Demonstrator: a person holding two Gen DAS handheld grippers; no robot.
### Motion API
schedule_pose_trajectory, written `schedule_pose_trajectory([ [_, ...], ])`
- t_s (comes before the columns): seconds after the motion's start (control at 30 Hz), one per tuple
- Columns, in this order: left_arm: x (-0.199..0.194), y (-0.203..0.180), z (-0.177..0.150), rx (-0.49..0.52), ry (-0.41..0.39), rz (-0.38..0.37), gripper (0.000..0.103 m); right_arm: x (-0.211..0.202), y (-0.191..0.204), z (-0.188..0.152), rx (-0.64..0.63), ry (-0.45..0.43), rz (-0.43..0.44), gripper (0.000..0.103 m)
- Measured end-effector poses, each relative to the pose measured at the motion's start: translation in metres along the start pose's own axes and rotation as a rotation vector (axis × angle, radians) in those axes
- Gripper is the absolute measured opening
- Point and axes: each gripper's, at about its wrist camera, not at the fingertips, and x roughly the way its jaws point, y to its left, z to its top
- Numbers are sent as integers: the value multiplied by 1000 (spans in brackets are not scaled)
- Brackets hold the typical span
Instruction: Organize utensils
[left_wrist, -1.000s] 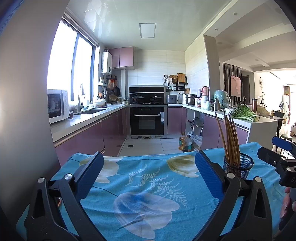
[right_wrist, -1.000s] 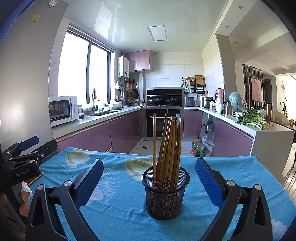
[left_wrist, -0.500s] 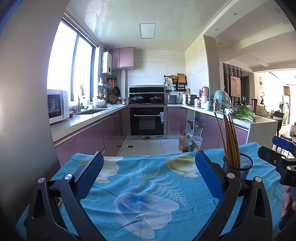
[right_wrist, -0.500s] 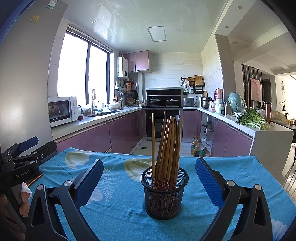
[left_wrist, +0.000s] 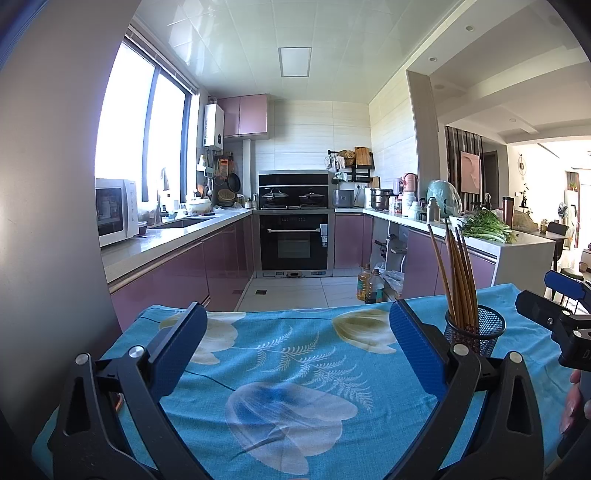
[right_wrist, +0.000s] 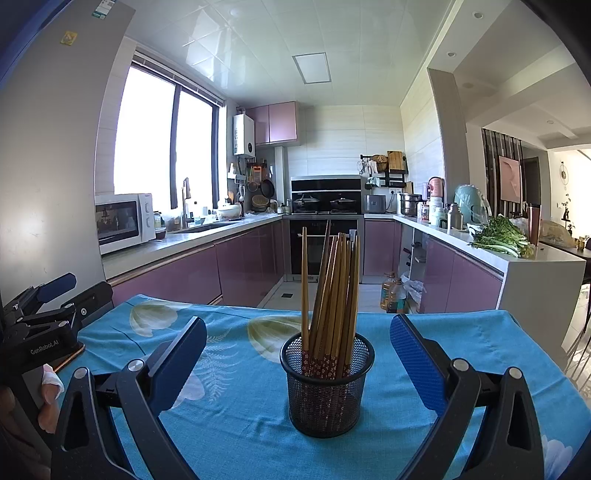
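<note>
Almost nothing has changed over the last second: the mesh holder (right_wrist: 327, 384) of chopsticks (right_wrist: 332, 291) stays upright on the table (right_wrist: 480, 339), centred just ahead of the right gripper (right_wrist: 298, 360), whose fingers remain wide apart and empty. The left gripper (left_wrist: 298, 345) likewise stays spread over bare cloth. Sorting looks finished.

**Home kitchen, U-shaped**

Pink-purple base cabinets (right_wrist: 177, 280) run along both sides under pale counters. Built-in oven (left_wrist: 294, 242) at the far end, lidded pots on the hob (right_wrist: 325, 203) above it. Microwave (right_wrist: 123, 221) and sink tap (right_wrist: 184, 201) under the window, water heater (left_wrist: 214, 125) on the wall. Leafy greens (right_wrist: 502, 236) on the right counter, oil bottles (left_wrist: 371, 286) on the floor. Living area opens off to the right.
</note>
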Motion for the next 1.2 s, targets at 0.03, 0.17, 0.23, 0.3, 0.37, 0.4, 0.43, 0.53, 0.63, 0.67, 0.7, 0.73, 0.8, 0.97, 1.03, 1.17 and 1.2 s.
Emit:
schedule_pose_trajectory([
  [0.03, 0, 0, 0, 0, 0, -1, 97, -1, 0, 0, 0, -1, 0, 96],
  [0.17, 0, 0, 0, 0, -1, -1, 97, -3, 2, 0, 1, -2, -2, 96],
  [0.23, 0, 0, 0, 0, 0, -1, 97, -3, 2, 0, 1, -4, -3, 96],
  [0.3, 0, 0, 0, -1, 0, -1, 97, -3, 1, 0, 2, -4, -3, 96],
  [0.37, 0, 0, 0, 0, 0, 0, 97, -3, 1, 0, 2, -3, -2, 96],
  [0.4, 0, 0, 0, -1, 0, -1, 97, -3, 1, 0, 3, -3, -2, 96],
  [0.43, 0, 0, 0, -1, 0, -1, 97, -3, 2, 0, 3, -3, -3, 96],
  [0.53, 0, 0, -1, 0, 0, -1, 97, -3, 1, 0, 4, -3, -2, 96],
  [0.63, 0, 0, -1, -1, 0, -1, 97, -3, 2, 0, 2, -4, -5, 96],
  [0.67, 0, 0, -1, -1, 0, -2, 97, -3, 1, 0, 4, -4, -2, 96],
  [0.7, 0, 0, -1, 0, -1, -1, 97, -3, 2, -1, 4, -3, -3, 96],
  [0.73, 0, 0, -1, 0, -1, -1, 97, -3, 2, -1, 4, -4, -5, 96],
  [0.8, 0, -1, -1, -1, 0, -2, 97, -4, 2, -1, 4, -5, -5, 96],
  [0.97, 0, -1, -1, -1, 0, -2, 97, -4, 2, -1, 6, -5, -6, 96],
  [1.03, 0, -1, -1, 0, -1, 0, 97, -4, 3, -1, 5, -5, -8, 96],
  [1.17, 0, -1, -1, 0, -1, -1, 97, -4, 3, -1, 7, -5, -8, 96],
  [1.2, 0, 0, -1, -1, 0, -2, 97, -4, 2, -1, 7, -6, -8, 96],
])
